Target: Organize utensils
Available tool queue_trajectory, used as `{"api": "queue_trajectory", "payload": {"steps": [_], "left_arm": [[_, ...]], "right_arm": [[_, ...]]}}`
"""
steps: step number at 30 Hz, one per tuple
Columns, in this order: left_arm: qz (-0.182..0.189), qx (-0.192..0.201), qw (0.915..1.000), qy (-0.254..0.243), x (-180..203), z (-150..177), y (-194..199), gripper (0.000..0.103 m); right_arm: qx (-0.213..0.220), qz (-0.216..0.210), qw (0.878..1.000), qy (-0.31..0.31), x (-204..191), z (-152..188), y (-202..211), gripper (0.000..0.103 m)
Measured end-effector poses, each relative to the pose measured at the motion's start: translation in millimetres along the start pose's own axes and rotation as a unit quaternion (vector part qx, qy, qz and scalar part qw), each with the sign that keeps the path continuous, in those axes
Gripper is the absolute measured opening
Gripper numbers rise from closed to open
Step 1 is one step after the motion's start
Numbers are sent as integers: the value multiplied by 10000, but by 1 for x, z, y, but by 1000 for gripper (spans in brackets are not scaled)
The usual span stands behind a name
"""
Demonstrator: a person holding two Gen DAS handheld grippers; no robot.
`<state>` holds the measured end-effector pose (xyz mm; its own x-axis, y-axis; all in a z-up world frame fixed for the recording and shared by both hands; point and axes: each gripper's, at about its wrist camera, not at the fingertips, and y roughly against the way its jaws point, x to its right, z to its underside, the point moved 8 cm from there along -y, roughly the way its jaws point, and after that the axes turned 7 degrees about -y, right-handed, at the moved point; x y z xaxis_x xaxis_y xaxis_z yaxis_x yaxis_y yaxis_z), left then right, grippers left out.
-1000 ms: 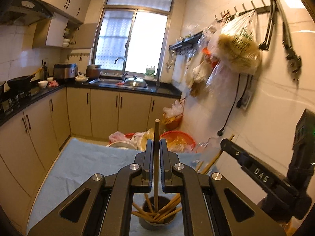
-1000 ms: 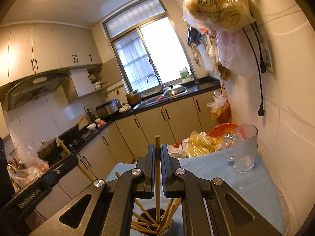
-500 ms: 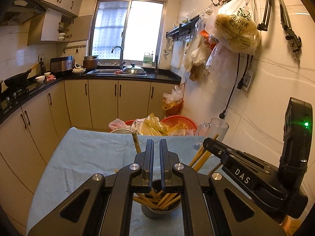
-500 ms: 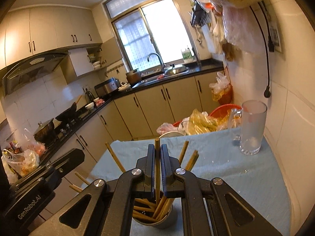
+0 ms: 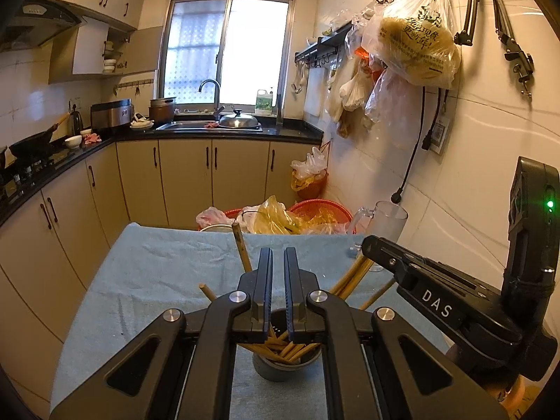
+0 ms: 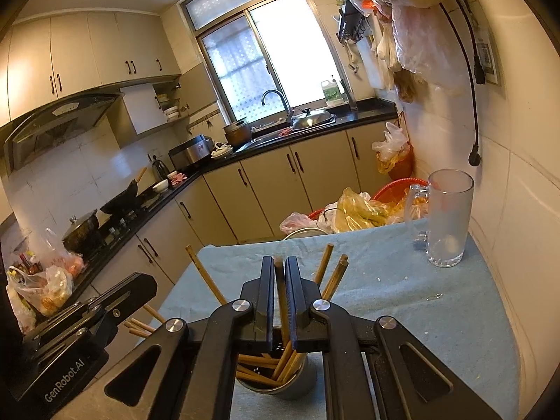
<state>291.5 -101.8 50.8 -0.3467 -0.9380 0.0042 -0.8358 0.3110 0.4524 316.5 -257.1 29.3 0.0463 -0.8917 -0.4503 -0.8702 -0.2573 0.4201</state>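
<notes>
Your left gripper (image 5: pixel 277 281) hangs right over the holder (image 5: pixel 285 364), jaws a narrow gap apart w/ nothing between. Your right gripper (image 6: pixel 280 288) sits over the same holder, jaws pinched on one chopstick (image 6: pixel 281 292) standing upright, lower end down in the holder. The holder stands on the blue cloth (image 5: pixel 157 269) on the table; kitchen cabinets and window behind it. One glass mug (image 6: pixel 448 220) beyond the holder, by the wall. Approx 8 chopsticks (image 6: pixel 203 276) lean in the holder.
</notes>
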Motion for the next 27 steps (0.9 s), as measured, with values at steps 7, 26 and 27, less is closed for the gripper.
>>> {"api": "queue_trajectory", "payload": {"steps": [7, 26, 27], "left_arm": [[-90, 73, 9999, -22, 3, 3, 25, 33], [-529, 248, 9981, 190, 3, 40, 129, 80], [-605, 282, 9976, 181, 2, 41, 134, 86]], "right_arm": [[197, 17, 9998, -21, -2, -6, 23, 32], [426, 372, 9975, 424, -9, 15, 131, 55], [410, 412, 9972, 470, -7, 18, 136, 57]]}}
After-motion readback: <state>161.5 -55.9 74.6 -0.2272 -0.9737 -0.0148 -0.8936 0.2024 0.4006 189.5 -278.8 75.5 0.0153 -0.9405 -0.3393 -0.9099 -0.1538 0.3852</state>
